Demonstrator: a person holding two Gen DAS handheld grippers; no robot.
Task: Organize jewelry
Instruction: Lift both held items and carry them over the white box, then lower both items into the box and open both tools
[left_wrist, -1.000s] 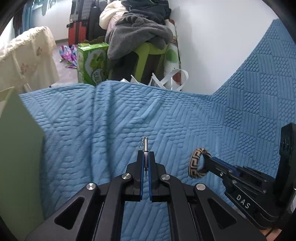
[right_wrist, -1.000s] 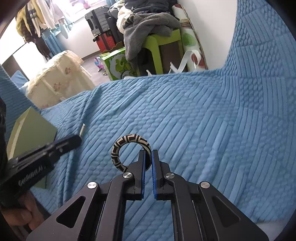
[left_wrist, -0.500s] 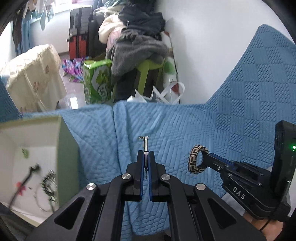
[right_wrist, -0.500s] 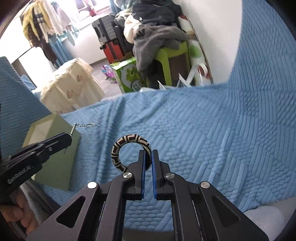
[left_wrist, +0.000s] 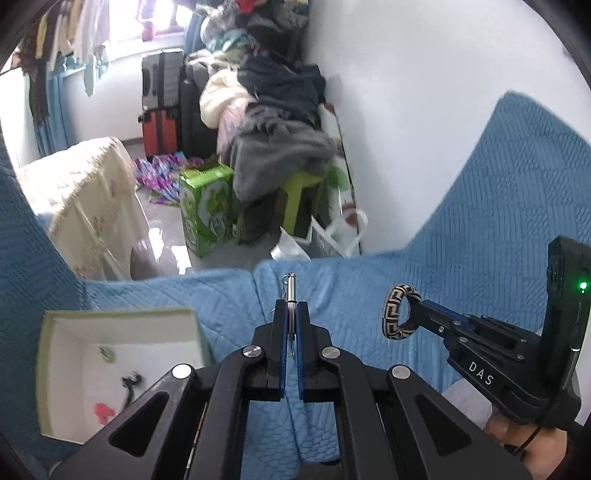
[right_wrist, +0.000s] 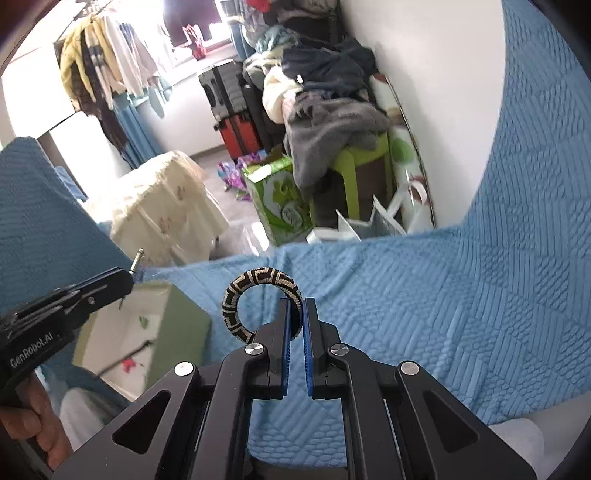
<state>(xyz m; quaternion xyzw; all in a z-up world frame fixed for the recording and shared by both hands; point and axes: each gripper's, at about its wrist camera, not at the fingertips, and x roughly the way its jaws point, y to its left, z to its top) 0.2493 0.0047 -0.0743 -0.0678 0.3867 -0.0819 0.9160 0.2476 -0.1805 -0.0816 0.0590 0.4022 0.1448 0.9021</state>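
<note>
My left gripper (left_wrist: 291, 314) is shut on a thin silver metal pendant (left_wrist: 289, 290) whose tip sticks out past the fingertips, held in the air above the blue quilted cover. My right gripper (right_wrist: 295, 314) is shut on a black-and-beige patterned bangle (right_wrist: 255, 291), also held in the air. The bangle also shows in the left wrist view (left_wrist: 400, 312), to the right of the left gripper. An open light-green box (left_wrist: 59, 373) with a white inside sits at the lower left. It holds a few small jewelry pieces (left_wrist: 129, 382). It also shows in the right wrist view (right_wrist: 177, 325).
The blue quilted cover (right_wrist: 424, 314) spans the seat and rises at the right and left. Beyond its far edge are a green carton (left_wrist: 207, 206), a green stool piled with clothes (left_wrist: 280, 147), suitcases (left_wrist: 162, 107) and a cloth-covered stand (left_wrist: 88, 192).
Both grippers have risen and pulled back from the cover with their pieces still held. The open box has come into fuller view at the lower left.
</note>
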